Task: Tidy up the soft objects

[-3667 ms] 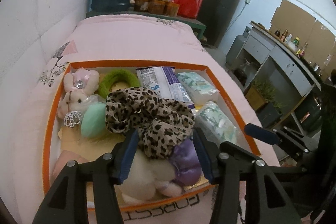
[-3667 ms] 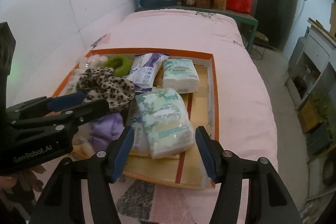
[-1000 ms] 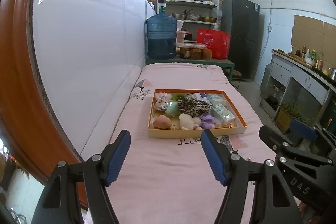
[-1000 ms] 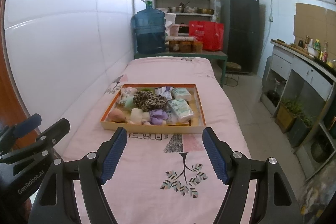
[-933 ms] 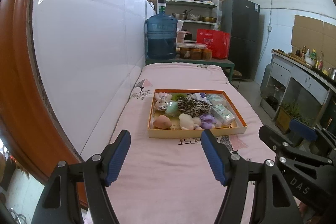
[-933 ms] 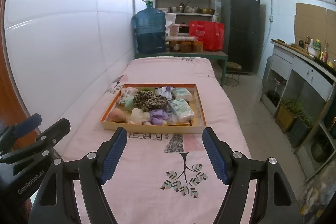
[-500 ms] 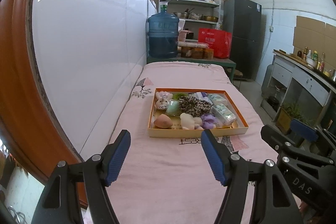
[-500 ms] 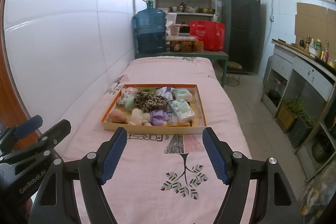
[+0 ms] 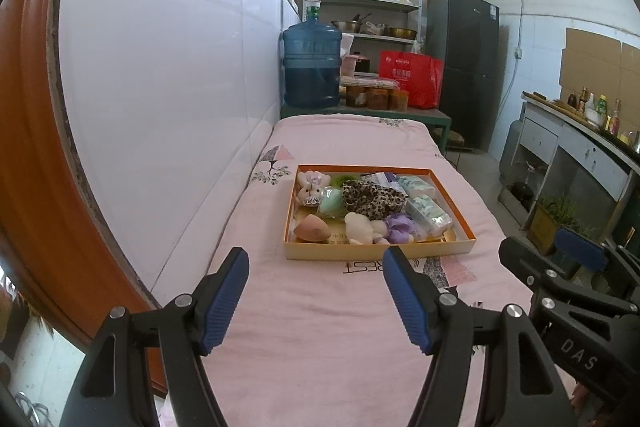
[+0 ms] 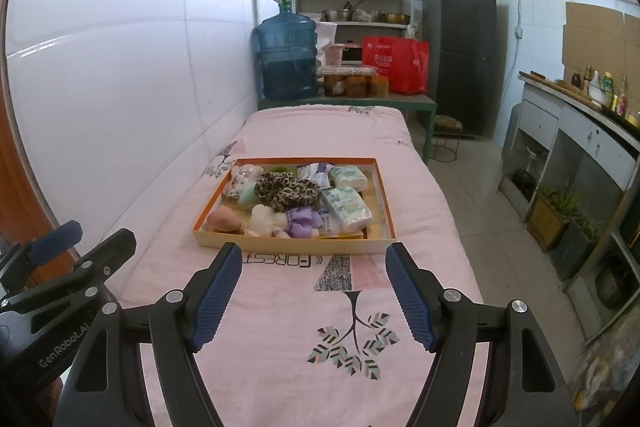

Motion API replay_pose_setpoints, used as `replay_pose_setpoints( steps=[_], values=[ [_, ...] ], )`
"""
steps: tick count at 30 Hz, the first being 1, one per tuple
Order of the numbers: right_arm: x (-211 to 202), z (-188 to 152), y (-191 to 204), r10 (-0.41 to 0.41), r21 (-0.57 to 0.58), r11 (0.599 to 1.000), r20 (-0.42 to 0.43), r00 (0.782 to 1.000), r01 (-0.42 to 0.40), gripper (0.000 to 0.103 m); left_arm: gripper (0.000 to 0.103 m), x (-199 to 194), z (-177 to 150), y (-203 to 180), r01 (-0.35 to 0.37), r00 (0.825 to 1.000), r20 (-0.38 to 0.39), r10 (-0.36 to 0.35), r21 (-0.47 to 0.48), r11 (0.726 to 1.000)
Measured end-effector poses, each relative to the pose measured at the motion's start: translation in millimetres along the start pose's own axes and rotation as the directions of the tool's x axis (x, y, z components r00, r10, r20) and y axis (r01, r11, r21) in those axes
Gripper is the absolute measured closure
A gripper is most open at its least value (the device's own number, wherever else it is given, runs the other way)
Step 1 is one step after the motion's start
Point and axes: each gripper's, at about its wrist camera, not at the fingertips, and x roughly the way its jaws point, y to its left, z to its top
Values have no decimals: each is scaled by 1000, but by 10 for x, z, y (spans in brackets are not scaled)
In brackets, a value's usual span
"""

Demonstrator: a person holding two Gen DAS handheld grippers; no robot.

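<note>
An orange-rimmed box (image 9: 380,251) (image 10: 294,241) sits mid-bed, holding soft things: a leopard-print scrunchie (image 9: 372,198) (image 10: 286,190), a pink plush bunny (image 9: 310,187), a green pad (image 9: 332,203), a peach sponge (image 9: 312,229) (image 10: 225,219), a white plush (image 9: 358,225), a purple flower piece (image 9: 398,227) (image 10: 302,218) and tissue packs (image 9: 428,213) (image 10: 346,205). My left gripper (image 9: 316,291) hangs open and empty, well short of the box. Over the bedspread near the box's front wall, my right gripper (image 10: 314,287) also stands open with nothing between its fingers.
The pink bedspread (image 10: 320,327) runs along a white wall at left. Behind the bed are a blue water jug (image 9: 312,67), jars, a red bag (image 9: 410,77), shelves and a dark fridge (image 9: 464,67). A counter (image 10: 580,123) and potted plants line the right aisle.
Between 3.7 s ago and one second ago both grippers pulled far back from the box, empty. Over the last second they have stayed nearly still.
</note>
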Motion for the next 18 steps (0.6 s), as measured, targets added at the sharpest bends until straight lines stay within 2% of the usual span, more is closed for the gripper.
replay_pose_setpoints(
  steps=[18],
  values=[
    [52,-18,-2,1,2,1000,-2,1000,-1,27,34,10,7,4,2,1000,-3,-2,-2,1000]
  ],
)
